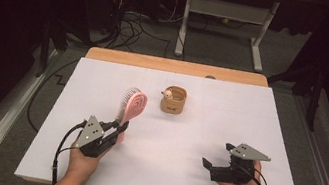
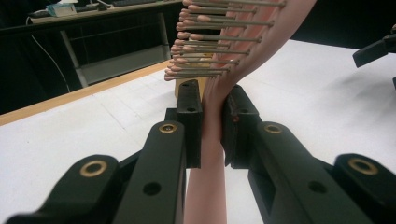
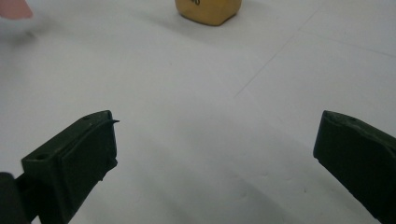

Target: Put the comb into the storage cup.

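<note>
The pink hairbrush [image 1: 132, 107] stands nearly upright over the left half of the counter [image 1: 249, 117], its smooth plastic handle clenched between the flat black pads of the left hand-held gripper [image 1: 121, 128]. Its head is an oval paddle with a glossy pink back and concentric ridges, and from the other face rows of thin straight pins stick out, each tipped with a small rounded bead. In the left gripper view the handle [image 2: 208, 154] runs up between the two blocky jaws, which press on it from both sides, and widens into the curved neck below the bristles [image 2: 210, 46]. The left hand [image 1: 82, 162] grips the tool from below, a grey three-cornered plate on top and a black cable looping off toward the counter's edge. Just beyond the brush, near the middle of the counter, sits a small tan cup [image 1: 173, 100] with rounded corners and a matte, wood-like wall; a little pale figure perches at its rim. In the right gripper view the cup's base [image 3: 208, 10] shows at the top edge. The right hand-held gripper [image 1: 215, 157] hovers low over the right half of the counter, well apart from brush and cup, its jaws released and spread wide with nothing between them. The counter top is a smooth white sheet with faint grid lines, edged at the far side by a strip of light wood.
</note>
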Demonstrator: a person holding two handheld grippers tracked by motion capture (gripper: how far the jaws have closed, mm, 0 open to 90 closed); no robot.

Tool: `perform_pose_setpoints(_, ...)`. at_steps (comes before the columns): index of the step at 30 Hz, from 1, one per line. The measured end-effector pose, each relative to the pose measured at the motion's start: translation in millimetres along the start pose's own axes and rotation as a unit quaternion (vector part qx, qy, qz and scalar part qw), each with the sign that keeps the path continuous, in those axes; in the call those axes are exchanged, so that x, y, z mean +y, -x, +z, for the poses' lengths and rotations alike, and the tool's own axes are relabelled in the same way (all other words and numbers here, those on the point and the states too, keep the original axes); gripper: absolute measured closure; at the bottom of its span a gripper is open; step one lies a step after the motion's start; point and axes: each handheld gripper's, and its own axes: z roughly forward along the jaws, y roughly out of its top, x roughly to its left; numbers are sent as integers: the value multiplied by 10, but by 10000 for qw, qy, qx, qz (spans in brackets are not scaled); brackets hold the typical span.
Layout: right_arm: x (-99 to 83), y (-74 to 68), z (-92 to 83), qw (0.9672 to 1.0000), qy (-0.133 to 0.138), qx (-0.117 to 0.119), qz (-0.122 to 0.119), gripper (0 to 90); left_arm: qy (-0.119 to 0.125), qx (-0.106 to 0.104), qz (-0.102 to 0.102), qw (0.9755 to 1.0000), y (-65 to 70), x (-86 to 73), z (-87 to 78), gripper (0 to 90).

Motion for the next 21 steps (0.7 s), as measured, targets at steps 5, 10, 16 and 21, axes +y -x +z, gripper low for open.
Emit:
perform_pose_setpoints(5, -25, -42, 5, 9997, 222, -1, 62, 4, 31, -29, -29, 10000, 15, 5, -1, 800)
perform_pose_setpoints(10, -21, -104, 25, 9996, 288, 57, 23, 4, 55, -56, 5, 10000, 54, 11, 9, 800)
perform_pose_setpoints(16, 80, -242, 59, 9992, 354, 181, -100, 4, 36, -91, 48, 9999, 106, 14, 36, 800)
perform_pose_setpoints(21, 169, -318, 100, 9986, 424, 302, -136, 4, 40, -113, 70, 9999, 130, 13, 54, 800)
